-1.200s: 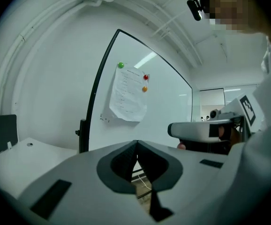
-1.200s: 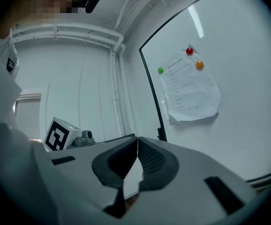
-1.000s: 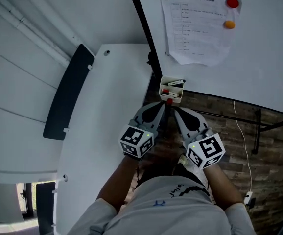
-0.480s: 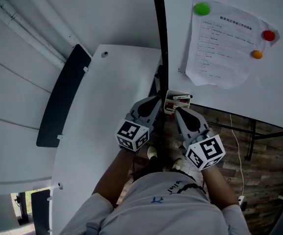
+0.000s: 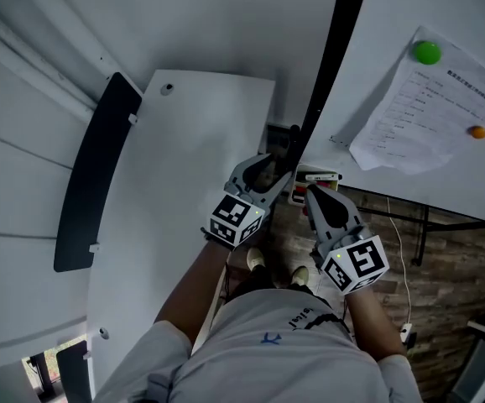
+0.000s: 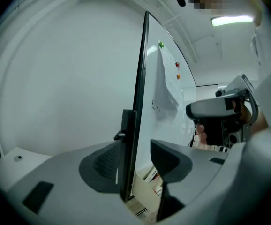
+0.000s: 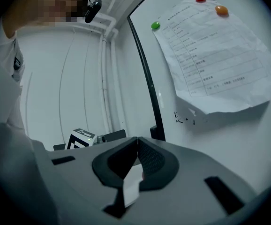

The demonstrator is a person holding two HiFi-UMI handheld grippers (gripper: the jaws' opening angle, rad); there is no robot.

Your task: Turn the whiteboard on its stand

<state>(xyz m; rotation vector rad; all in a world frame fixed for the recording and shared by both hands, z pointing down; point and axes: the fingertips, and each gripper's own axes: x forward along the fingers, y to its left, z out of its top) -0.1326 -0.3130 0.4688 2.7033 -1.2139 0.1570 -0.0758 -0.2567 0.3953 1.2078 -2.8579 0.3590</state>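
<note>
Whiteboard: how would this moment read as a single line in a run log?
task: turn whiteboard | left gripper: jaws opening, board's black edge between them | right gripper: shut, nothing between jaws

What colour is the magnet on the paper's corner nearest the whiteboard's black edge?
Green. The magnet shows best in the head view.
</note>
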